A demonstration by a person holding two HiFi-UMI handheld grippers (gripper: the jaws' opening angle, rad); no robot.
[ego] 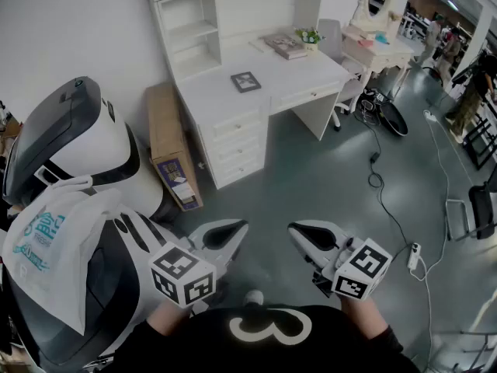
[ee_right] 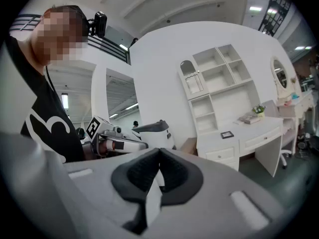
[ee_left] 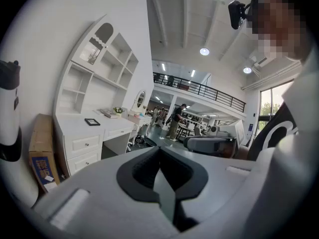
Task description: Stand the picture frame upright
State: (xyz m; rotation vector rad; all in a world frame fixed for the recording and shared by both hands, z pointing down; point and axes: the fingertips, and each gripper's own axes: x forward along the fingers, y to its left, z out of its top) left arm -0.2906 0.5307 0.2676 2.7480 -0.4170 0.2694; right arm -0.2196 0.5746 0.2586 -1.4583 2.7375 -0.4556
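Observation:
A small dark picture frame [ego: 245, 81] lies flat on the white desk [ego: 299, 72] across the room; it also shows as a picture frame [ee_left: 92, 122] in the left gripper view and a picture frame [ee_right: 227, 134] in the right gripper view. My left gripper [ego: 238, 228] and right gripper [ego: 298, 230] hang close to my body over the floor, far from the desk. Both are shut with nothing between their pads. The left gripper [ee_left: 159, 159] points toward the desk, and the right gripper [ee_right: 159, 159] faces it too.
A cardboard box [ego: 172, 150] leans against the desk's left side. A large white and black machine [ego: 74, 142] with a plastic bag [ego: 53, 247] stands at my left. Books [ego: 285, 46] and a small plant [ego: 309, 36] rest on the desk. Cables [ego: 388, 200] run over the grey floor at right.

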